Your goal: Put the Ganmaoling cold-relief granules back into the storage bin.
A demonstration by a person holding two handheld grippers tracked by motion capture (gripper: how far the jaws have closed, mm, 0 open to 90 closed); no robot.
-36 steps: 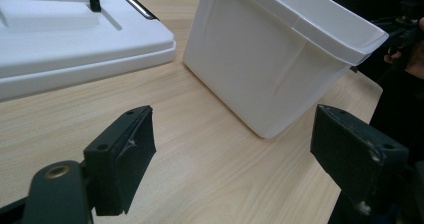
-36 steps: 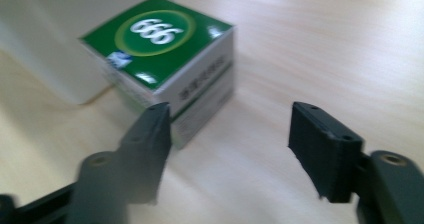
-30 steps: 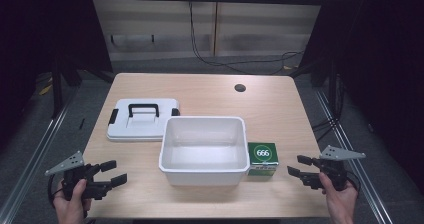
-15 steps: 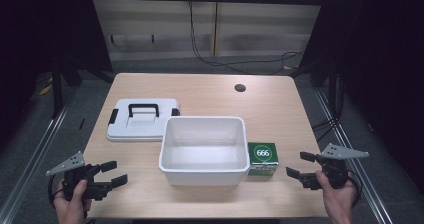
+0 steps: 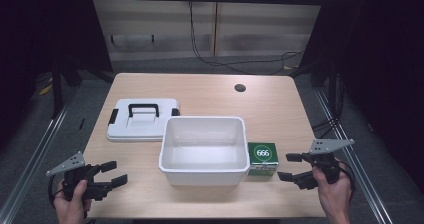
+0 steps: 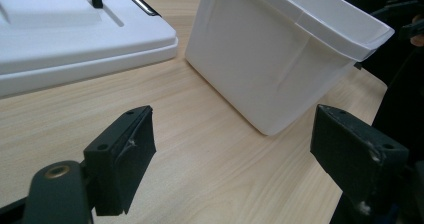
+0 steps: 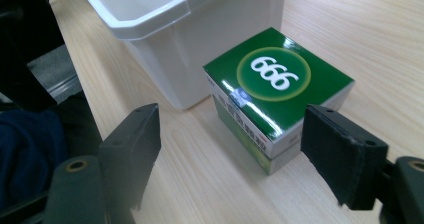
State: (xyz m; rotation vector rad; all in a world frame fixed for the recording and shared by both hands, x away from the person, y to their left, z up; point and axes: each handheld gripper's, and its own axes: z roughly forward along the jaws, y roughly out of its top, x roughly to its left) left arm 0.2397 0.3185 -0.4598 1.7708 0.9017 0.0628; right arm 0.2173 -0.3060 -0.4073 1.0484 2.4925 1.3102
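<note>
A green box marked 666 (image 5: 263,158) (image 7: 277,84) stands against the right wall of an open white tub (image 5: 204,149) (image 7: 165,14) (image 6: 280,59) at the table's middle front. My right gripper (image 5: 285,167) (image 7: 232,129) hovers just right of the box, open; its jaws have just been closing, and the box lies ahead of the tips, untouched. At the front left my left gripper (image 5: 117,172) (image 6: 235,144) is open with nothing between its jaws and points toward the tub's near left corner.
A white lid with a black handle (image 5: 142,119) (image 6: 60,39) lies flat left of the tub. A round cable hole (image 5: 240,88) sits at the back right of the wooden table (image 5: 280,109). Metal rails run along both sides, and the surroundings are dark.
My right gripper has risen a little and shifted left toward the green box, and its jaws now stand apart. The left gripper, tub, lid and box have not moved.
</note>
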